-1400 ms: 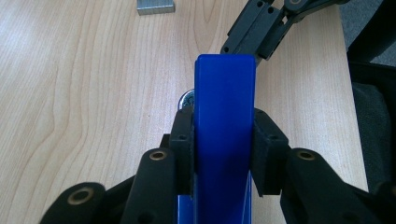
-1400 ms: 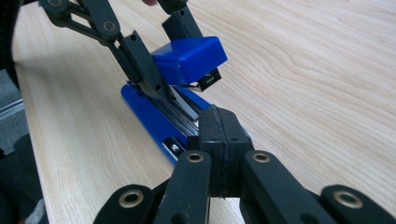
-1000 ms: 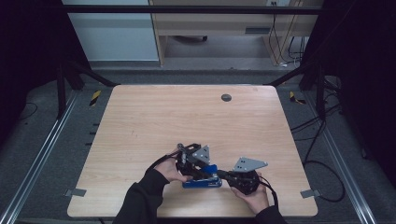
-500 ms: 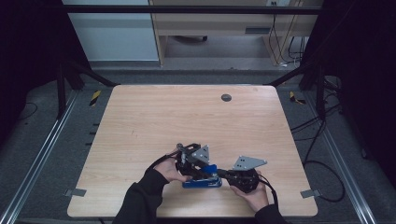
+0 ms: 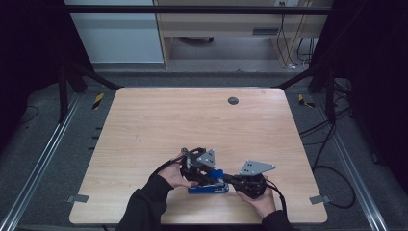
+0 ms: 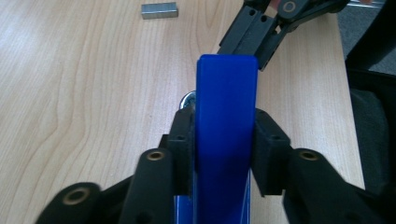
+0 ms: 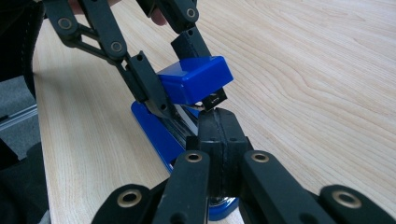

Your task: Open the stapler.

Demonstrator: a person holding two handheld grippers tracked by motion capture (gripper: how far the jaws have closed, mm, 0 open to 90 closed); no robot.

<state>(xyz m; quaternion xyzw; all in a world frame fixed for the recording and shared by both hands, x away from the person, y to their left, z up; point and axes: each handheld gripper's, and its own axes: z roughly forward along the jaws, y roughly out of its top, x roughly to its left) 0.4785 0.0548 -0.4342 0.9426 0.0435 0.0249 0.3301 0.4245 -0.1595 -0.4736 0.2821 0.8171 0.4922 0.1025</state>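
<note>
Change: almost nothing has moved since the earlier frames; both hands and grippers sit in the same spot at the near edge of the bench, with only a slight shift of the left one.
Right hand [image 5: 257, 202]: nearest, at the bench's front edge, holding the right gripper [image 7: 217, 140].
Right gripper: jaws pressed together, pads touching, with nothing seen between them; their tips sit just at the stapler's open mouth.
Left hand [image 5: 174, 176]: beside it, holding the left gripper [image 6: 223, 140].
Left gripper: clenched on the blue stapler [image 6: 226, 116], one pad on each side of its raised top arm.
Stapler: lies between the two grippers on the bench [image 5: 159, 125], base flat on the wood, top arm lifted and open.
Small grey block [image 6: 159, 10]: farther off on the wood, well apart from the stapler.
Dark round hole [image 5: 233, 100]: near the far edge of the bench.
</note>
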